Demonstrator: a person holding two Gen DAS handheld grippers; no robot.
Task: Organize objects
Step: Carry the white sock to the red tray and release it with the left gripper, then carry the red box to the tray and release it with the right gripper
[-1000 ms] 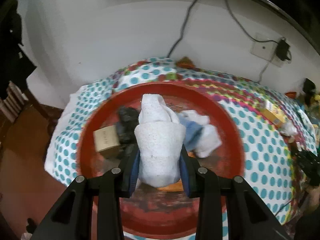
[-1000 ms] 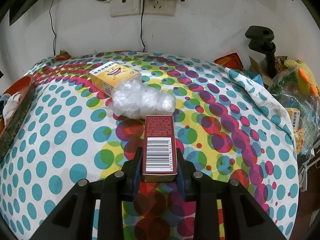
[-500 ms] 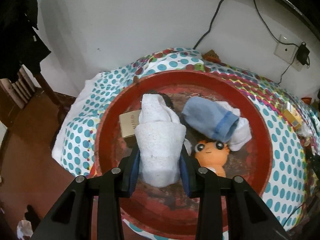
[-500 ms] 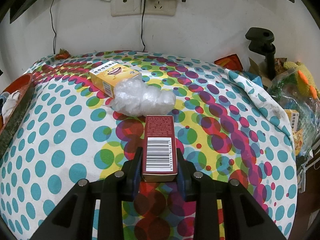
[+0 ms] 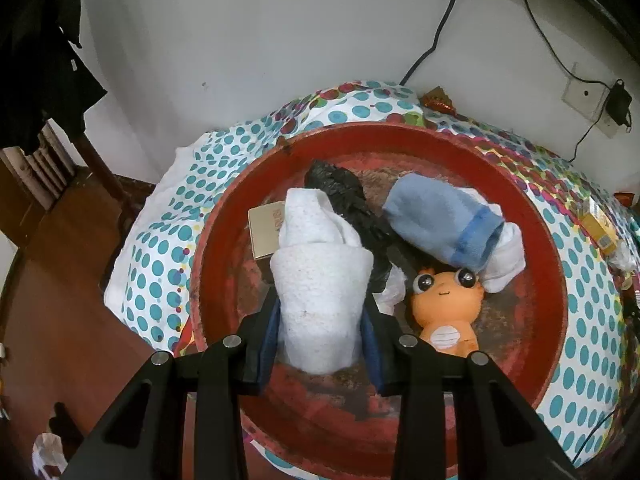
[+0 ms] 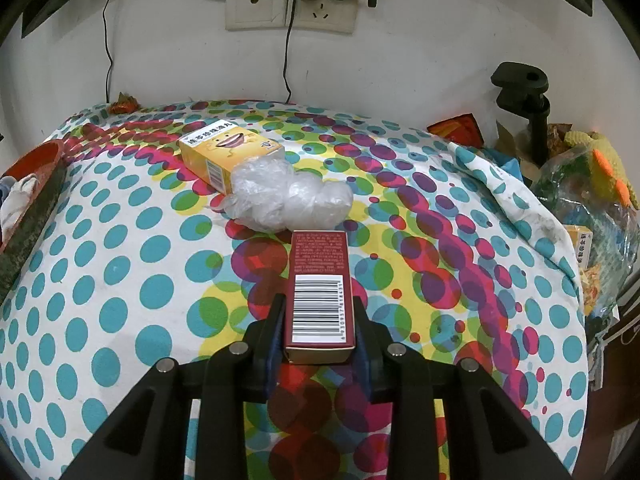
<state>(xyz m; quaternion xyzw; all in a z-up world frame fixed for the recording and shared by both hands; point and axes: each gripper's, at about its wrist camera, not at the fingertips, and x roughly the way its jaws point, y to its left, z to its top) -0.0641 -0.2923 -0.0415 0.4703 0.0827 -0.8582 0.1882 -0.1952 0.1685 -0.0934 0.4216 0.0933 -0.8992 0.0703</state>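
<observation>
While the left gripper (image 5: pixel 320 312) hung above the red basin (image 5: pixel 552 248), its jaws were clenched on a white sock (image 5: pixel 320 280) rolled into a bundle. The sock's long axis ran forward along the fingers, and its free end pointed over the basin's floor. Below and beyond it lay a tan box (image 5: pixel 266 232), a black bag (image 5: pixel 348 196), a blue sock (image 5: pixel 440 224) and an orange toy (image 5: pixel 448 308), all inside the rim. The sock therefore stood directly over its likely destination; by judgement, the coming move needed only a descent and release onto the bare floor nearest the jaws, short of the tan box. The left gripper pitched downward, looking steeply into the basin.

The right gripper (image 6: pixel 320 328) was held low and nearly level over the dotted counter (image 6: pixel 120 280), its jaws grasping a dark red box (image 6: pixel 320 288) by its two long sides. The box's long axis also ran forward, barcode face up. Ahead of it lay a clear plastic bag (image 6: pixel 288 200), touching a yellow box (image 6: pixel 228 152) behind it. The basin's rim (image 6: pixel 36 184) showed only at the far left of this view, well apart from the red box, so the left gripper was much the nearer to it. A sweep leftward would probably be required before this box could be deposited.
</observation>
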